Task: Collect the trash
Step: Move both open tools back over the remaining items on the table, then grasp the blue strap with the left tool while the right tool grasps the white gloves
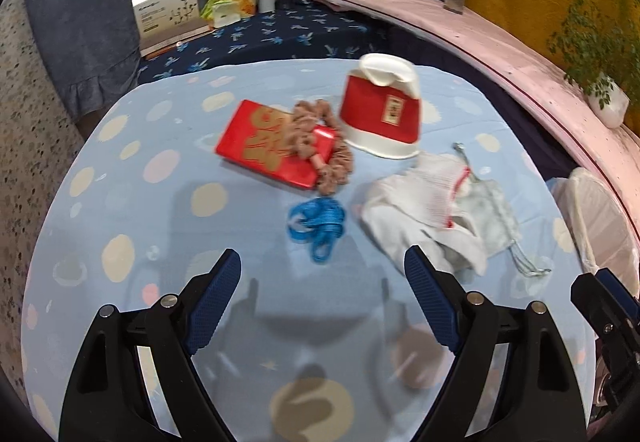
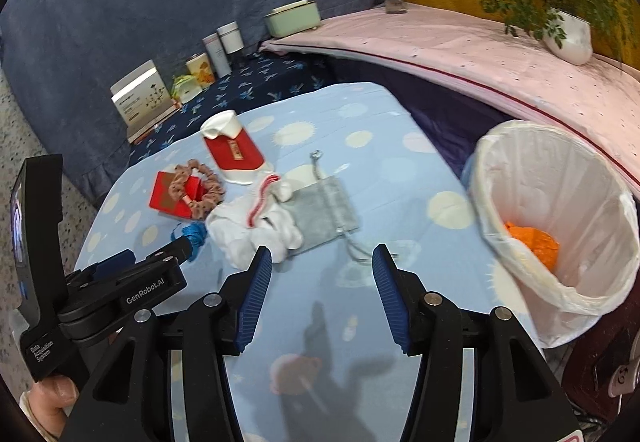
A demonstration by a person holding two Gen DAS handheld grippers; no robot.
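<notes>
Both hand-held grippers, left [image 1: 322, 298] and right [image 2: 322, 292], hover spread and empty, ready for the paper cup [image 1: 382, 106] mid-frame; the bin [image 2: 560, 226] waits at right.

right gripper [image 2: 322, 262]: jaws apart, empty, over blue spotted tablecloth [image 2: 400, 170]
white-lined waste bin [image 2: 600, 294]: right, holding orange crumpled scrap [image 2: 534, 244]
white cotton gloves [image 2: 256, 230]: just beyond fingertips

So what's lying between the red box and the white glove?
The crumpled blue ribbon, on the tablecloth below the red box and left of the white glove; clearest in the left wrist view.
</notes>
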